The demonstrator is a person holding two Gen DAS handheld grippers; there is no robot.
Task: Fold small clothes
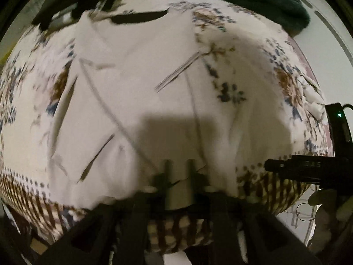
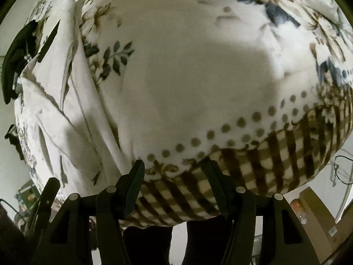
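Observation:
A white garment (image 1: 132, 101) lies spread on a floral blanket (image 1: 293, 81), with seams and creases running across it. My left gripper (image 1: 179, 176) is at the garment's near hem, its fingers (image 1: 169, 176) close together with the white cloth between them. In the right wrist view the same garment (image 2: 72, 110) lies at the left. My right gripper (image 2: 174, 170) is open, empty, and hovers over the blanket's dotted and checked border (image 2: 253, 154), to the right of the garment.
A black garment (image 1: 75, 2) lies at the blanket's far left and a dark green one (image 1: 253, 2) at the far right. The right gripper's body (image 1: 308, 167) shows at the left view's right edge. A cardboard box (image 2: 317, 207) stands beyond the bed edge.

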